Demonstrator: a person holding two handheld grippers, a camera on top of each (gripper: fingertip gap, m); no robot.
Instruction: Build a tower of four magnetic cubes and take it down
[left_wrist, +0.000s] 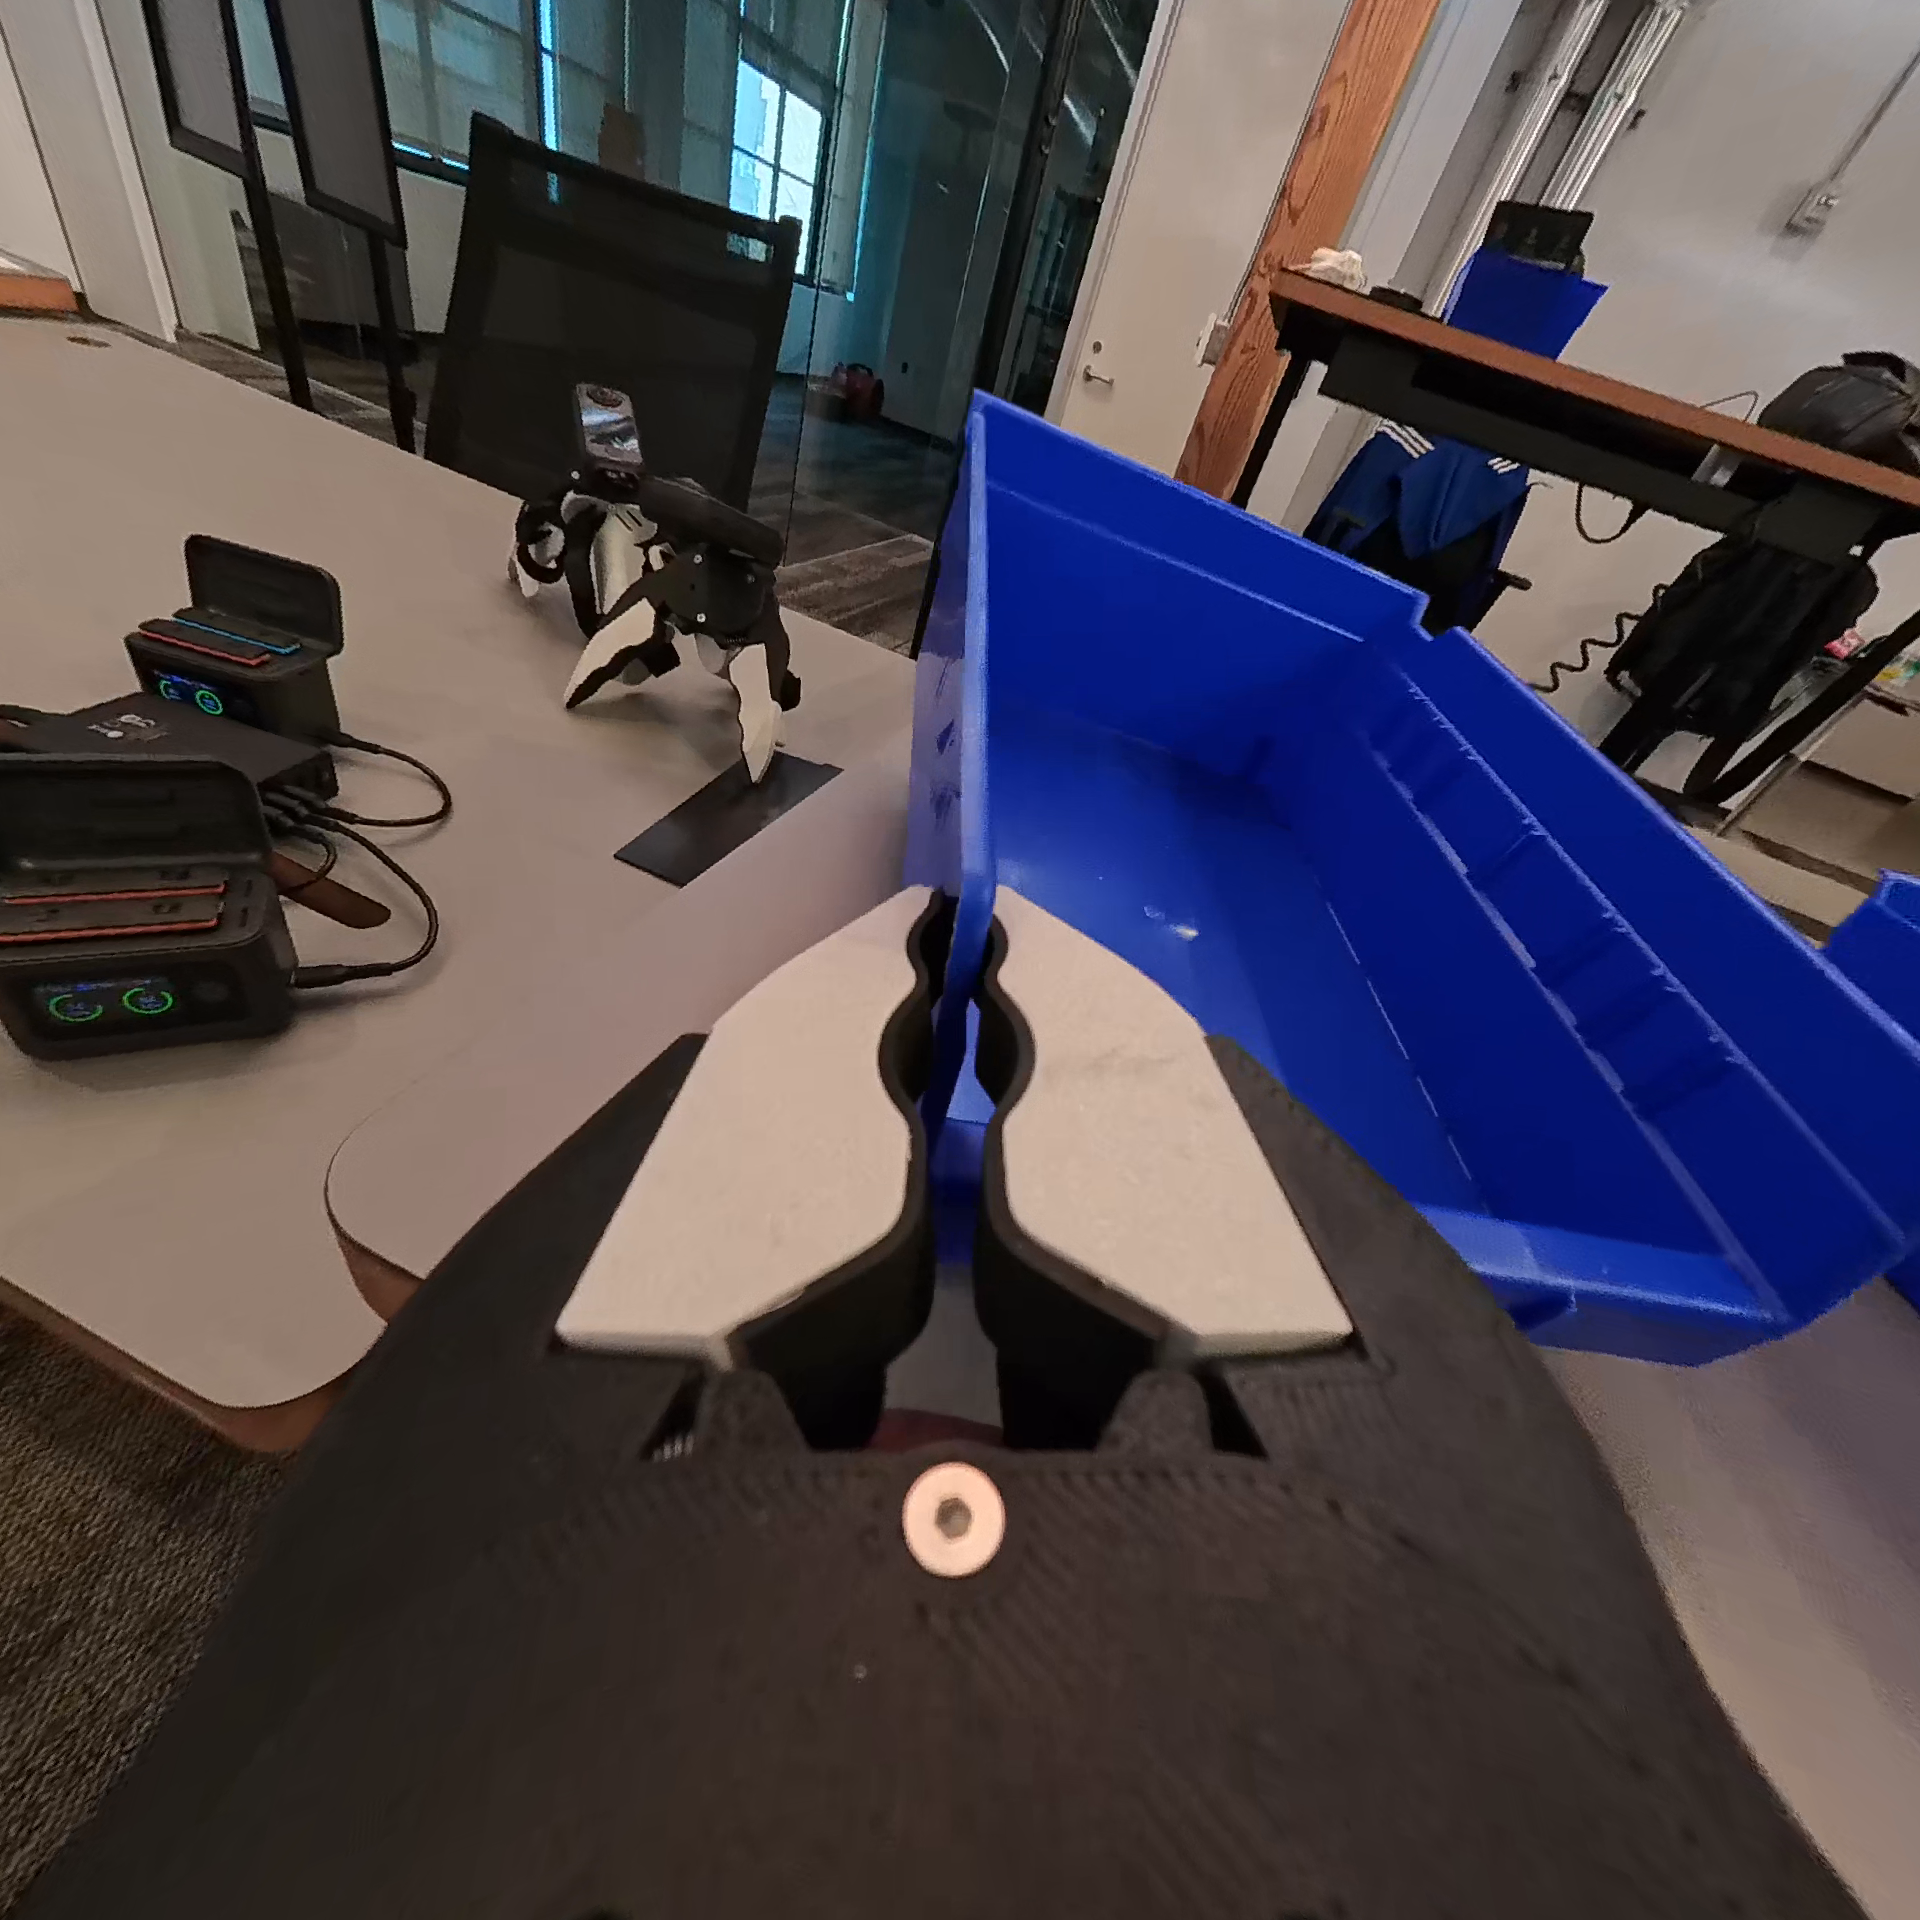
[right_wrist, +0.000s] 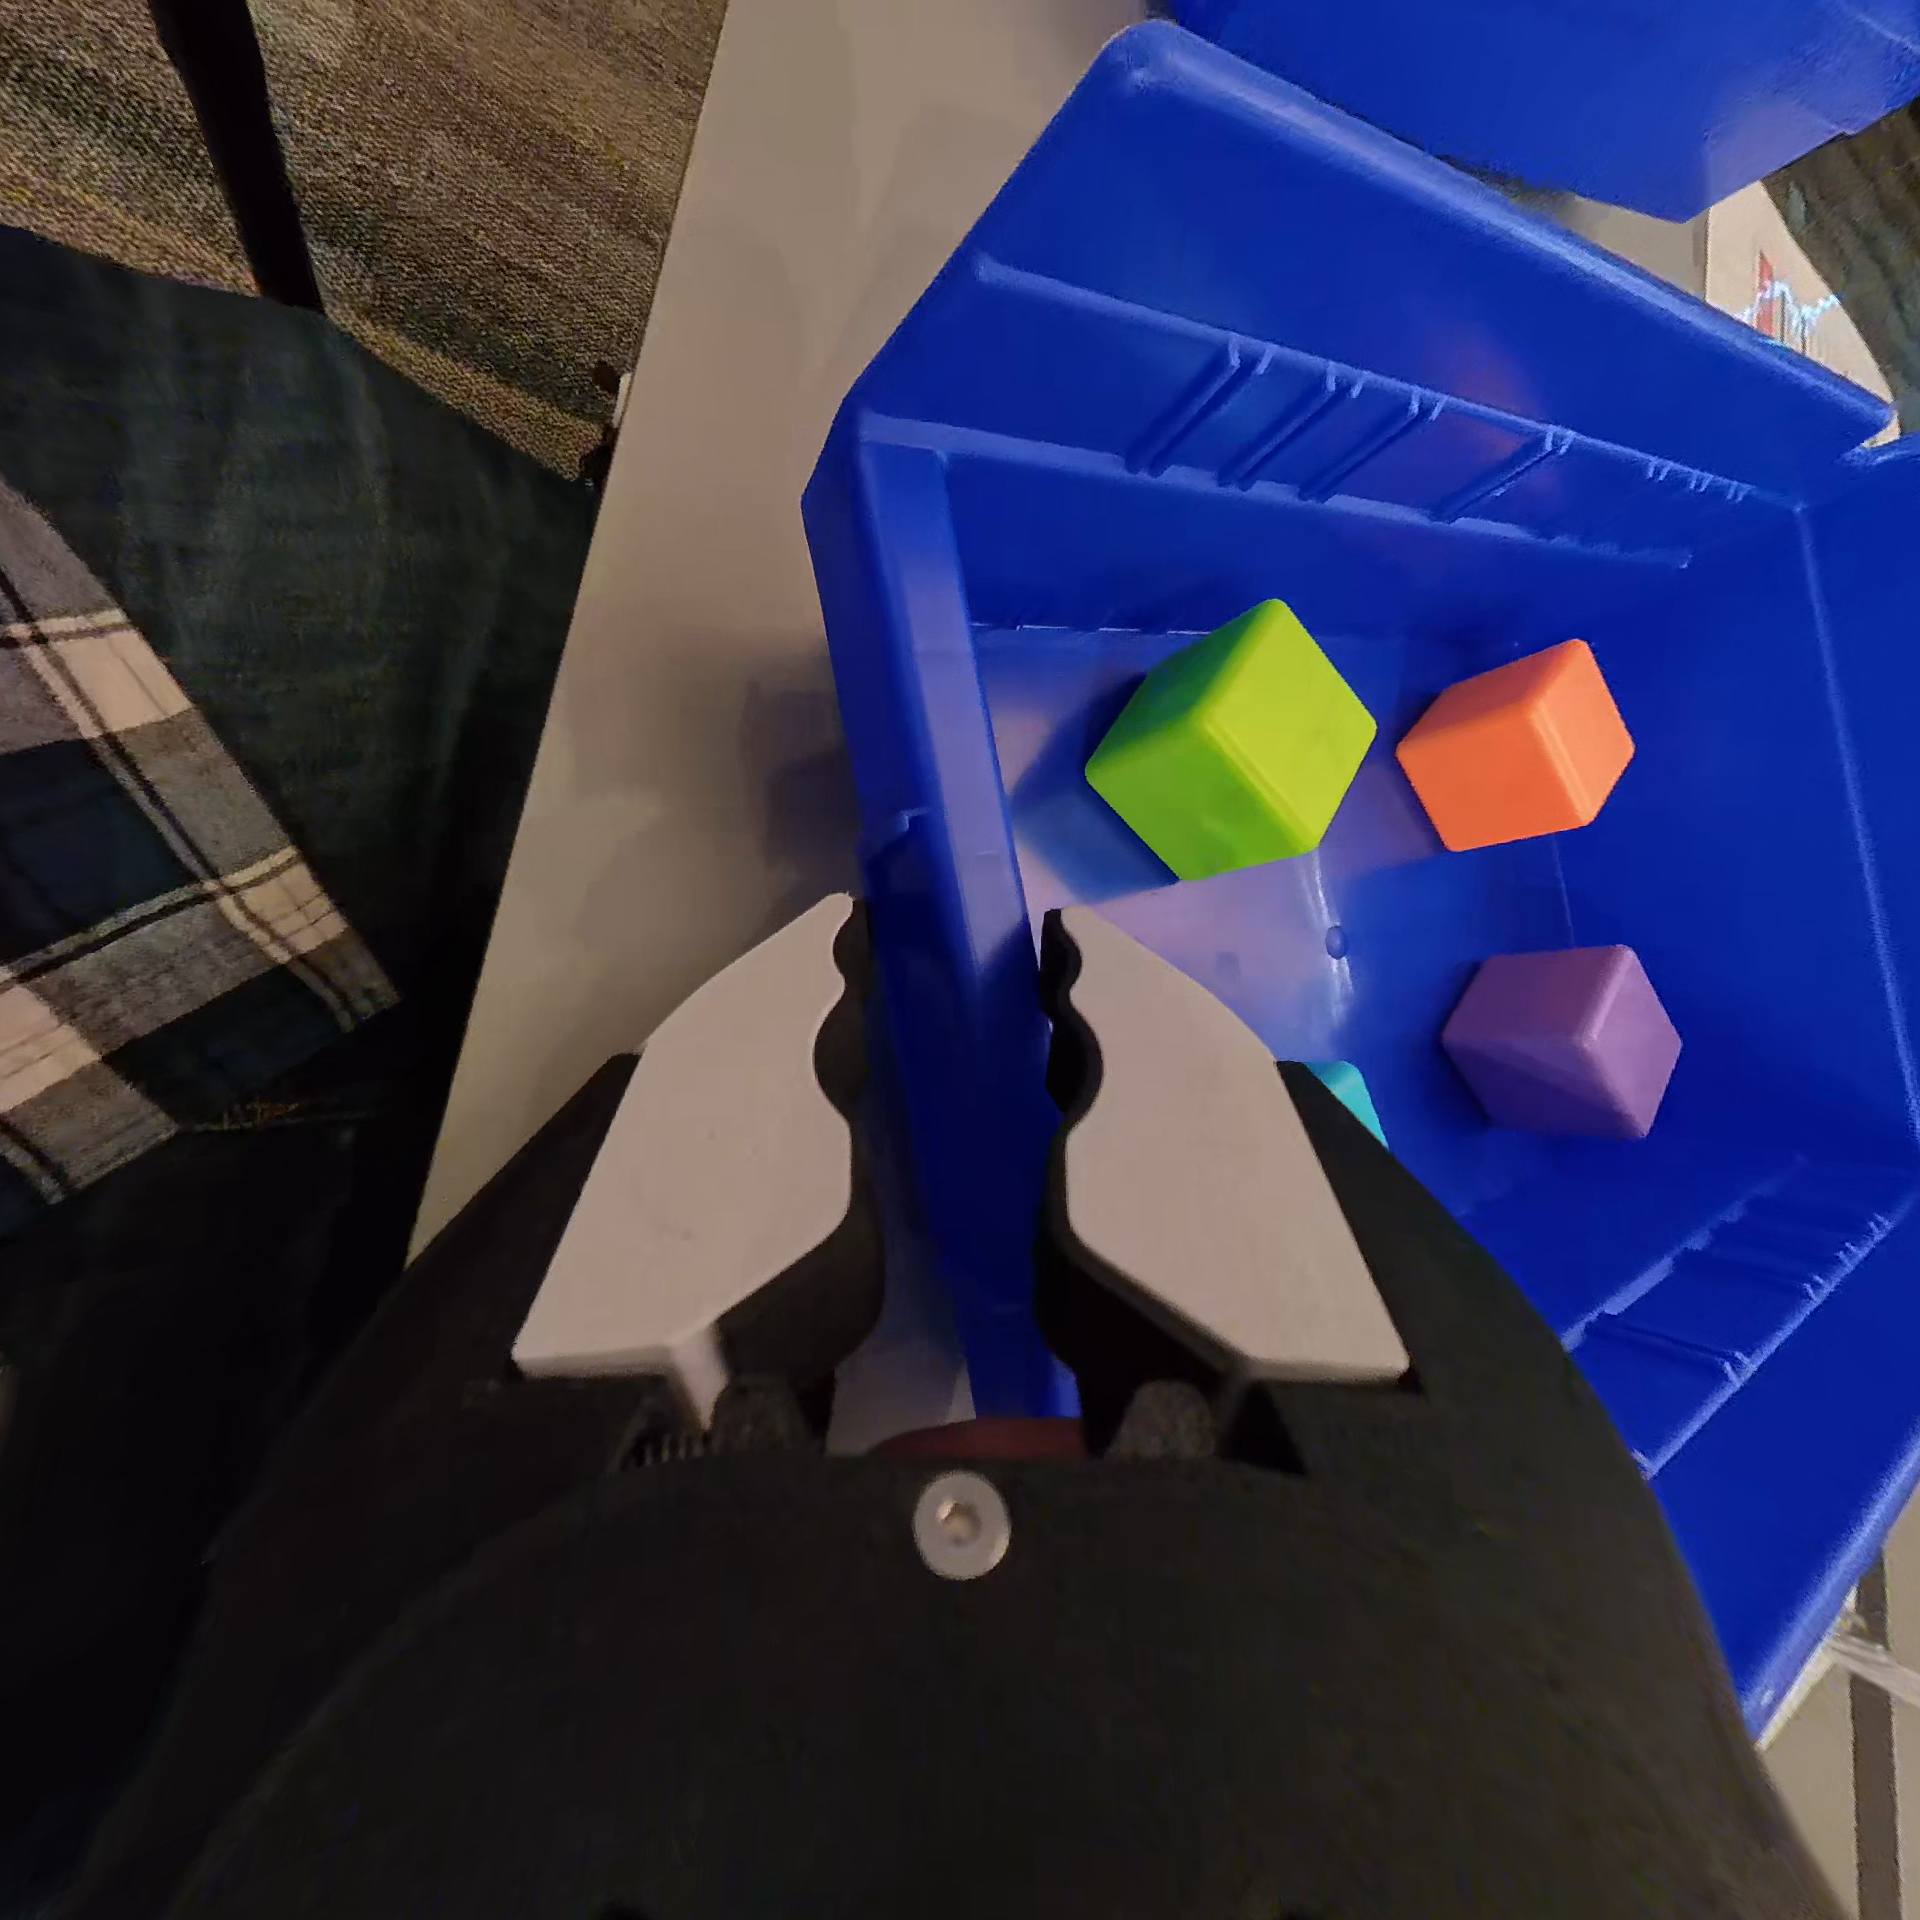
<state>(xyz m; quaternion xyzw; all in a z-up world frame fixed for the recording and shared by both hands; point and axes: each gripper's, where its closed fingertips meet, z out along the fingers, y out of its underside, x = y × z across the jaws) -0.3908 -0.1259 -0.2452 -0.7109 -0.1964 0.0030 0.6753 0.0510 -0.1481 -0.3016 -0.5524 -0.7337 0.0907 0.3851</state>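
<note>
In the right wrist view, a blue bin (right_wrist: 1299, 343) on the grey table holds a green cube (right_wrist: 1236, 743), an orange cube (right_wrist: 1517, 748), a purple cube (right_wrist: 1564, 1044) and a teal cube (right_wrist: 1345, 1096), which is mostly hidden behind my finger. The cubes lie apart, unstacked. My right gripper (right_wrist: 951, 914) is shut on this bin's near-left wall. In the left wrist view, my left gripper (left_wrist: 961, 914) is shut on the left wall of a blue bin (left_wrist: 1558, 935). No cubes show in the part of that bin I see, and it looks tilted.
Another blue bin (right_wrist: 1558, 94) sits beyond the cube bin. A spare gripper (left_wrist: 675, 613), charging cases (left_wrist: 135, 935) with cables and a black chair (left_wrist: 613, 332) are to the left. The table edge (left_wrist: 343, 1247) curves nearby. Plaid clothing (right_wrist: 156, 831) is at the left. The gap from one gripper's tips to the other's is roughly 45 cm.
</note>
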